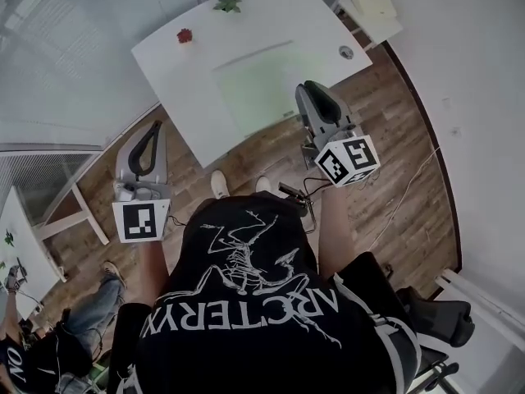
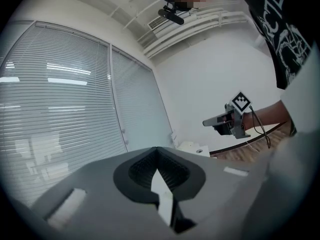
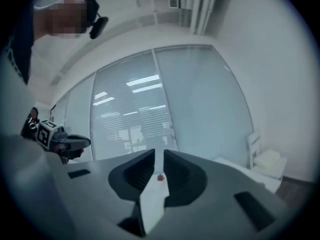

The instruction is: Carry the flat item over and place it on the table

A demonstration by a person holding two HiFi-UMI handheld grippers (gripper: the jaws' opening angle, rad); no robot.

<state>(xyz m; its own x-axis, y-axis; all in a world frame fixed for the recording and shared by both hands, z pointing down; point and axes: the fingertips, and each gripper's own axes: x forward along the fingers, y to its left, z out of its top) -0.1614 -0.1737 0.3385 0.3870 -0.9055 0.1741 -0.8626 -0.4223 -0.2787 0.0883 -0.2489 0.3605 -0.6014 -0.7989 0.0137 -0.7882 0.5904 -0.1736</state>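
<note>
The flat item, a pale green mat (image 1: pixel 261 84), lies on the white table (image 1: pixel 176 64) ahead of me. My right gripper (image 1: pixel 306 86) hangs over the table's near edge, by the mat's near right corner. In the right gripper view its jaws (image 3: pixel 159 154) stand a thin slit apart, with only the tabletop showing through. My left gripper (image 1: pixel 156 125) is held over the wooden floor, left of the table, and its tips meet. In the left gripper view those jaws (image 2: pixel 157 149) are shut on nothing, and the right gripper (image 2: pixel 227 121) shows beyond them.
A small red thing (image 1: pixel 184 35), a green sprig (image 1: pixel 228 4) and a round disc (image 1: pixel 346 52) lie on the table. A white stand (image 1: pixel 373 6) is at the far right and a second white table (image 1: pixel 16 245) at the left. A person (image 1: pixel 82 318) sits low on the left.
</note>
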